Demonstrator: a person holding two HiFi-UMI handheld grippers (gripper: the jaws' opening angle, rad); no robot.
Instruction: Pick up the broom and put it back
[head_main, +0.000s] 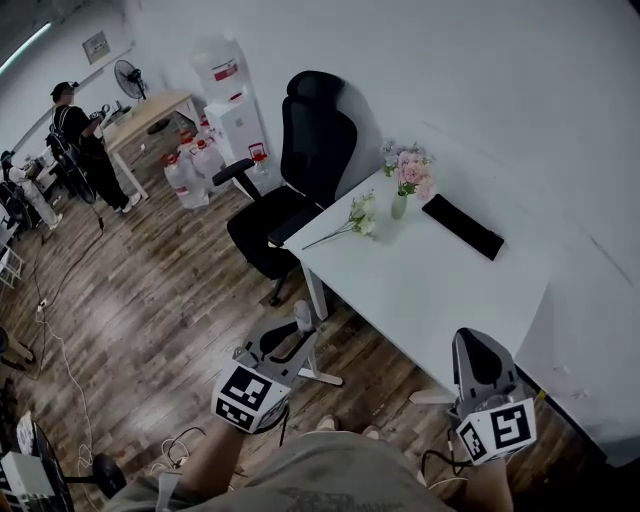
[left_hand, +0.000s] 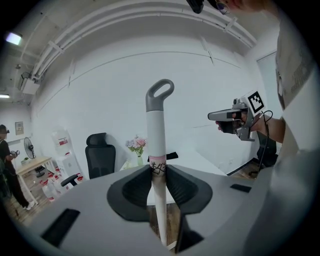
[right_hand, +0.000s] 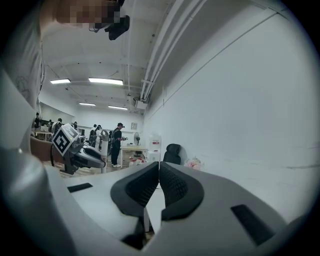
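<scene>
The broom handle (left_hand: 156, 130) is clamped in the left gripper (left_hand: 159, 172); the right gripper (right_hand: 158, 167) is closed on nothing
The white handle with its grey loop end stands upright, pads pressing both sides at its pink band, in front of the white table (head_main: 420, 285) and black office chair (head_main: 312, 150)

One broom (left_hand: 156, 135), two hand-held grippers (head_main: 300, 322) (head_main: 472, 340), one table (head_main: 430, 290), one office chair (head_main: 315, 140), one flower vase (head_main: 399, 207).

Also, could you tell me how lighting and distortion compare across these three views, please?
Head view: dim, corners darkened, table brightest. Left gripper view: fisheye circle, wall lines bowed, broom handle sharp. Right gripper view: same fisheye, ceiling lights bright.
</scene>
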